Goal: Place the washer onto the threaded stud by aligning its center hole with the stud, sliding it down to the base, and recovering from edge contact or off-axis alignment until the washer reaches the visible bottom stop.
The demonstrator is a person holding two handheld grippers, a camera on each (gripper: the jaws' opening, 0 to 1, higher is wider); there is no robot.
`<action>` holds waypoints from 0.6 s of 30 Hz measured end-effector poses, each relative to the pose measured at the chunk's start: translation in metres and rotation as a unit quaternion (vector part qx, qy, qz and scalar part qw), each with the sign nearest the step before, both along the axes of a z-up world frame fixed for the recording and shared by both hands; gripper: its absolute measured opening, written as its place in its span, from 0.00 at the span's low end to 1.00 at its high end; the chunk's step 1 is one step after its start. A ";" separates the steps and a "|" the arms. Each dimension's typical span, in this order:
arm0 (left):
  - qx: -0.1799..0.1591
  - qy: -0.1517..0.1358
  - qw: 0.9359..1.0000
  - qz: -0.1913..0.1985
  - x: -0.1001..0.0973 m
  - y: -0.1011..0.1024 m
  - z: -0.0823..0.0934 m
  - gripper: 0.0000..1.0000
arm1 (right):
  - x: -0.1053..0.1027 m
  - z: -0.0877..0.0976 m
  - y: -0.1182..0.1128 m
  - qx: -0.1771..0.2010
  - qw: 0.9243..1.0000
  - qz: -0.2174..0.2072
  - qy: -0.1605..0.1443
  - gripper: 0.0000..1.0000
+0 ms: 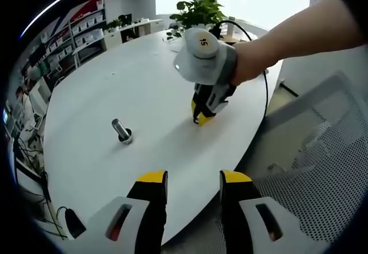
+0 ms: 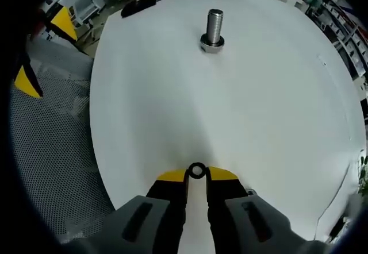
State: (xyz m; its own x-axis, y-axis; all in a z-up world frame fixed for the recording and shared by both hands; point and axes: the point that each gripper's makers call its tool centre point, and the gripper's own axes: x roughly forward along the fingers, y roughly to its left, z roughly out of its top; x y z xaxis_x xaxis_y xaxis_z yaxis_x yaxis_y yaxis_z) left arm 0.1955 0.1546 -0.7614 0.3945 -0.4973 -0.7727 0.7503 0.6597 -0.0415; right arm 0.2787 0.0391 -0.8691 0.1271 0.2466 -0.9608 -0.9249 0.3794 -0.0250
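Right now my right gripper [image 2: 197, 175] has its jaws nearly together, pinching the washer [image 2: 197, 170] by its edge at the yellow tips, low over the white table [image 2: 276, 122]. From there the threaded stud [image 2: 214, 29] lies straight ahead and well apart, standing upright on its hex base, so I judge the coming move is a forward carry, then turning the hole to face down the stud's vertical axis. My left gripper [image 1: 194, 180] hangs spread and empty off the table edge, no nearer.
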 end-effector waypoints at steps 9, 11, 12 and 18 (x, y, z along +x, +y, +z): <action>-0.001 0.000 1.000 0.000 0.000 0.000 0.000 0.34 | -0.003 0.001 -0.009 0.016 0.999 -0.048 -0.010 0.14; 0.000 0.001 1.000 0.000 0.000 0.000 0.000 0.34 | -0.005 0.001 -0.011 0.017 0.998 -0.054 -0.004 0.14; 0.000 0.001 1.000 -0.001 0.000 0.000 0.000 0.34 | -0.005 0.002 -0.015 0.017 0.998 -0.059 -0.005 0.14; 0.001 0.000 1.000 -0.004 0.000 -0.001 0.000 0.34 | -0.004 0.012 -0.028 0.027 0.995 -0.097 0.001 0.14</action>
